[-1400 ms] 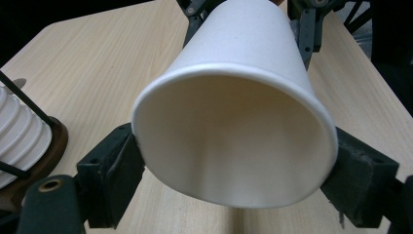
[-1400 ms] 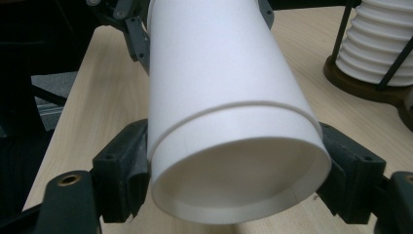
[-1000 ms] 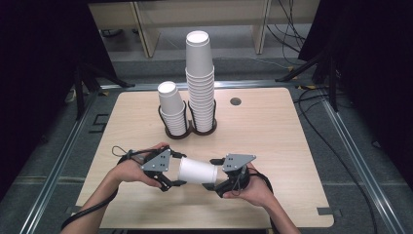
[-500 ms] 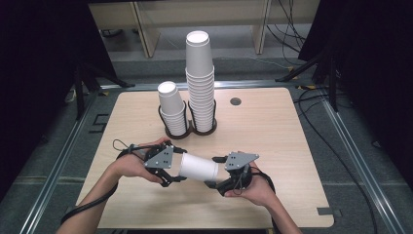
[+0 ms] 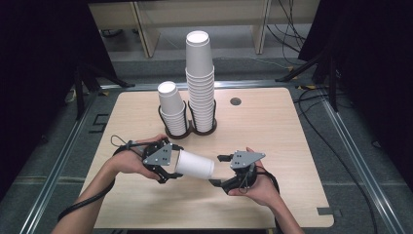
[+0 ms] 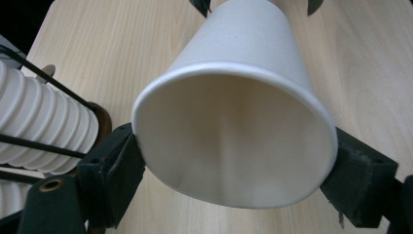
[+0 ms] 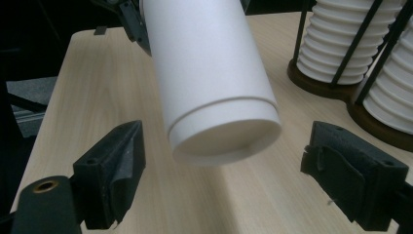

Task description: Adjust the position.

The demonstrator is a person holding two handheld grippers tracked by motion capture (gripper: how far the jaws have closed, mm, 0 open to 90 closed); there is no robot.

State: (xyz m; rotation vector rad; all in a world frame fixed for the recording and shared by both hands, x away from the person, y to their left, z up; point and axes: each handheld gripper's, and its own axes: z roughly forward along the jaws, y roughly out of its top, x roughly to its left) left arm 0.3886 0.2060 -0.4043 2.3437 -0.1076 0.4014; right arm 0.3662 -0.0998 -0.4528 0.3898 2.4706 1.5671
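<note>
Both forearms enter from the near edge of the table, angled inward, each hand wrapped around its tool. Left gripper [image 5: 168, 168] points toward the right one, lying roughly level, jaws pinched in on the rim of the paper cup [image 5: 195, 165] from both sides. Right gripper [image 5: 218, 170] faces it from just beyond the cup's base, jaws spread wide and clear of the cup wall; right hand [image 5: 255, 187] cradles the body from below.
</note>
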